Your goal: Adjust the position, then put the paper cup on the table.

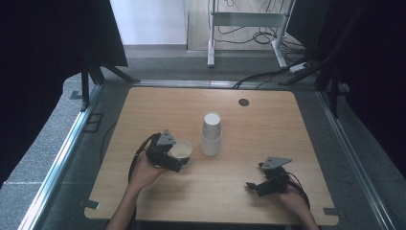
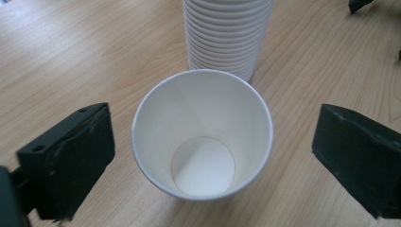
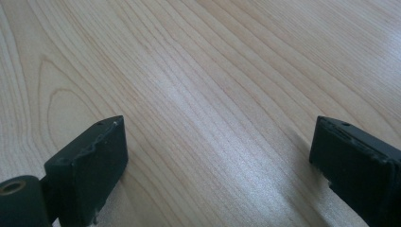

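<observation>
your left hand-held gripper [image 2: 208,156] stands wide, jaws clear of the single paper cup [image 2: 202,135] sitting upright between them on the surface [image 1: 268,139], just in front of the stack of cups [image 1: 211,133]. that cup looks feather-light and thin-walled, so it'll likely crush or skid; pinch it gently across the upper wall near the rim. your right hand-held gripper [image 3: 217,165] is wide too, holding nothing.

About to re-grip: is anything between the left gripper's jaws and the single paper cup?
Nothing visible. The cup stands upright between the open left gripper's jaws, apart from both; the cup stack stands behind it.
</observation>
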Action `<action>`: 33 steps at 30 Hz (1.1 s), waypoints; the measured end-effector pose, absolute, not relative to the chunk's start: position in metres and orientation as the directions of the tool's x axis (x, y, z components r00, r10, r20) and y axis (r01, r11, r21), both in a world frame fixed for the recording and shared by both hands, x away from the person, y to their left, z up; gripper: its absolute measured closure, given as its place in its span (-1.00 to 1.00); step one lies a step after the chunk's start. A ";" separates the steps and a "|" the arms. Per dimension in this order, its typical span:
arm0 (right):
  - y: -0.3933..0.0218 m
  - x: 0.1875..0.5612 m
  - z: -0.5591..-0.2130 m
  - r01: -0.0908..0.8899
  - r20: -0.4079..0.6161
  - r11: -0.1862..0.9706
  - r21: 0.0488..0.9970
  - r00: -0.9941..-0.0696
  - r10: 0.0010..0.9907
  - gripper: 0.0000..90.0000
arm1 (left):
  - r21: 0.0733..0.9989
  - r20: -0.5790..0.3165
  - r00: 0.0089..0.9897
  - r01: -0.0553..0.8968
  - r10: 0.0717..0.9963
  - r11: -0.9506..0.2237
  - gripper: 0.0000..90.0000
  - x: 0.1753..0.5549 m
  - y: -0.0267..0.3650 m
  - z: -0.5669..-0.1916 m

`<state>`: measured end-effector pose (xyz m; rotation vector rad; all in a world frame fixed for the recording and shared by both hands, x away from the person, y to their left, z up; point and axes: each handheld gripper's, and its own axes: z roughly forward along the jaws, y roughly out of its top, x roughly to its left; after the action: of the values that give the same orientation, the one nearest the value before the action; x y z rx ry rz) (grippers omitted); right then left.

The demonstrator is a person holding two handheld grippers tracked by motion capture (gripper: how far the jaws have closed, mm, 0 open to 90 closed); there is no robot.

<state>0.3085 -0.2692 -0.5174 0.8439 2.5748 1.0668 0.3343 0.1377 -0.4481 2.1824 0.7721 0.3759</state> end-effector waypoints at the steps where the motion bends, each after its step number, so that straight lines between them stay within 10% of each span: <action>1: -0.269 0.309 -0.517 0.422 0.008 0.570 0.705 -0.808 0.589 -0.89 | 0.755 0.022 0.771 0.404 0.637 -0.516 -1.00 0.332 0.138 -0.448; 33: -0.269 0.309 -0.517 0.422 0.008 0.569 0.705 -0.808 0.589 -0.89 | 0.734 -0.002 0.726 0.468 0.688 -0.492 -1.00 0.284 0.165 -0.503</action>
<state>0.3085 -0.2692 -0.5175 0.8436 2.5747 1.0669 0.2840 0.1655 -0.5026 2.1812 0.8704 0.3775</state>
